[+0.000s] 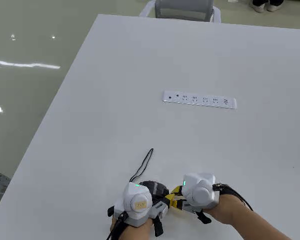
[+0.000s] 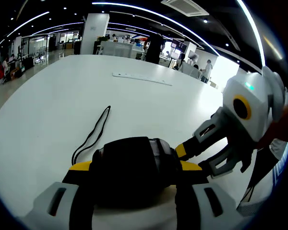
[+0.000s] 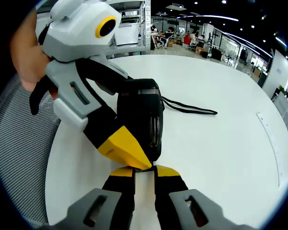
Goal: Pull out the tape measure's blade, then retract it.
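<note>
In the head view we see the tape measure (image 1: 156, 189) on the white table (image 1: 140, 100), between both grippers. In the left gripper view the left gripper (image 2: 134, 168) clamps its black case. In the right gripper view the right gripper (image 3: 145, 172) has narrow fingers at the case; we cannot tell whether they pinch anything

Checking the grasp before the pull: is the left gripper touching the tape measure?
Touching. In the left gripper view the left gripper has both yellow-tipped jaws pressed against the sides of the black tape measure, with no gap.
</note>
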